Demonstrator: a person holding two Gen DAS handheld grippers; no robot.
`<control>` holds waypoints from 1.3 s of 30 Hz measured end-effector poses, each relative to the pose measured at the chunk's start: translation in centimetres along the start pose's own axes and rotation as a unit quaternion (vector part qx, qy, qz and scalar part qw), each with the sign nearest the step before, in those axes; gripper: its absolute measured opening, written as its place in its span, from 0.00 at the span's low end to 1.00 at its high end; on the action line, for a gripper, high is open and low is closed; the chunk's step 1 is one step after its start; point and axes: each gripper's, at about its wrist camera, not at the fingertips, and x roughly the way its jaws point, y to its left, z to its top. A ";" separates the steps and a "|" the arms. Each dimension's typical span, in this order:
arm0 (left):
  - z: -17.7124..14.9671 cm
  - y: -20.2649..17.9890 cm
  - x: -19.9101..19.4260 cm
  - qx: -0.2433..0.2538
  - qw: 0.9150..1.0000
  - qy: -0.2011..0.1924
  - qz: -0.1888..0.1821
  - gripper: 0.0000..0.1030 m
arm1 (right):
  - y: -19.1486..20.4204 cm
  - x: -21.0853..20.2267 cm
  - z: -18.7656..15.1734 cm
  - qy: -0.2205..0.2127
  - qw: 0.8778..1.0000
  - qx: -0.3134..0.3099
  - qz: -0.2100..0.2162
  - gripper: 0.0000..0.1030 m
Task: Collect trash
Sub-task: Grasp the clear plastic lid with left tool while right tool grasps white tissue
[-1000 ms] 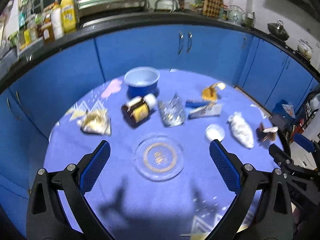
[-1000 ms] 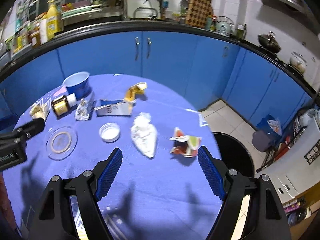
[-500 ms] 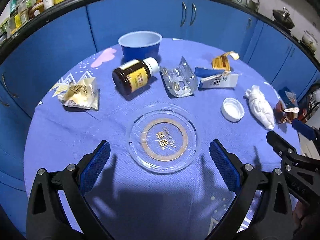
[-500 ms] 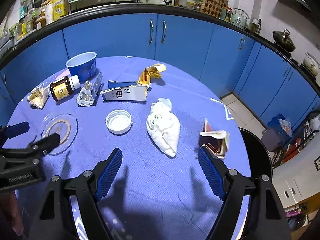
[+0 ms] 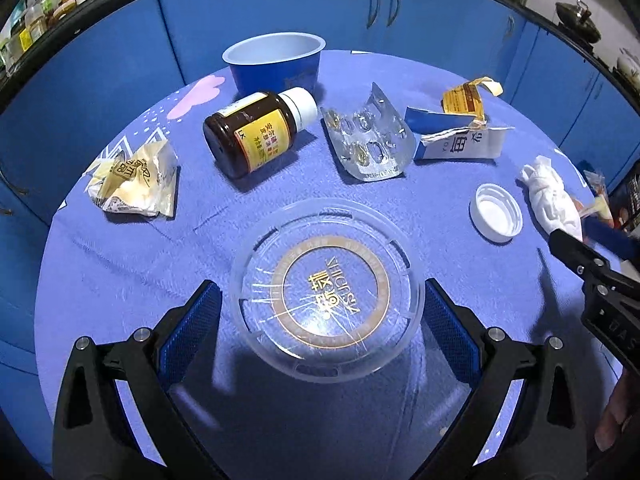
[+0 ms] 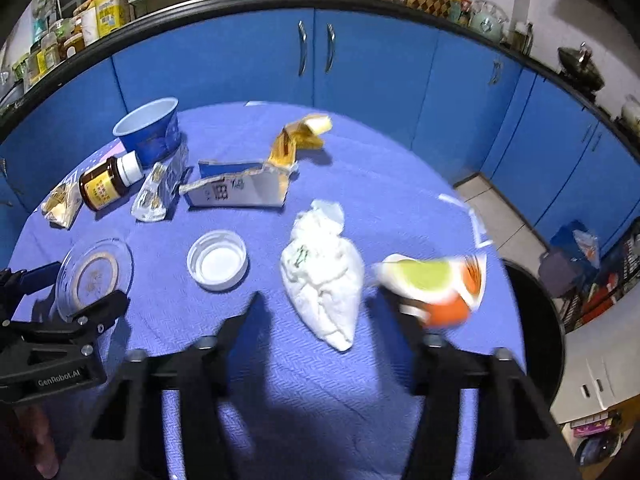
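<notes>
A clear round plastic lid [image 5: 326, 300] with a gold ring lies flat on the blue tablecloth. It sits between the fingers of my left gripper [image 5: 320, 322], which is open and just clear of the lid's rim. A crumpled white tissue [image 6: 324, 280] lies between the blurred fingers of my right gripper [image 6: 326, 330]. Its jaws are closing, with a gap still showing on both sides of the tissue. A crumpled orange and green wrapper [image 6: 436, 284], blurred, sits by the right finger.
Further back lie a brown pill bottle [image 5: 256, 136], blue cup [image 5: 276, 60], blister pack [image 5: 368, 140], torn carton [image 5: 456, 140], yellow wrapper [image 5: 468, 96], white cap [image 5: 496, 212] and snack wrapper [image 5: 132, 180]. A black bin [image 6: 536, 340] stands by the table's right edge.
Both grippers have sunk toward the table and tipped downward. The lid now lies between the left fingers. The right fingers have drawn inward around the tissue.
</notes>
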 end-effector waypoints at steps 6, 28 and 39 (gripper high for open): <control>0.5 -0.2 0.1 0.007 1.000 -0.007 -0.006 0.86 | 0.0 0.4 -0.3 0.004 1.000 -0.004 0.006 0.22; 1.4 -2.5 -4.9 0.030 0.996 -0.081 -0.017 0.84 | -1.8 -6.4 0.0 -0.061 0.998 0.005 0.019 0.09; 1.4 -5.6 -8.3 0.056 0.992 -0.110 -0.030 0.84 | -3.5 -10.0 -0.6 -0.094 0.995 0.016 -0.004 0.09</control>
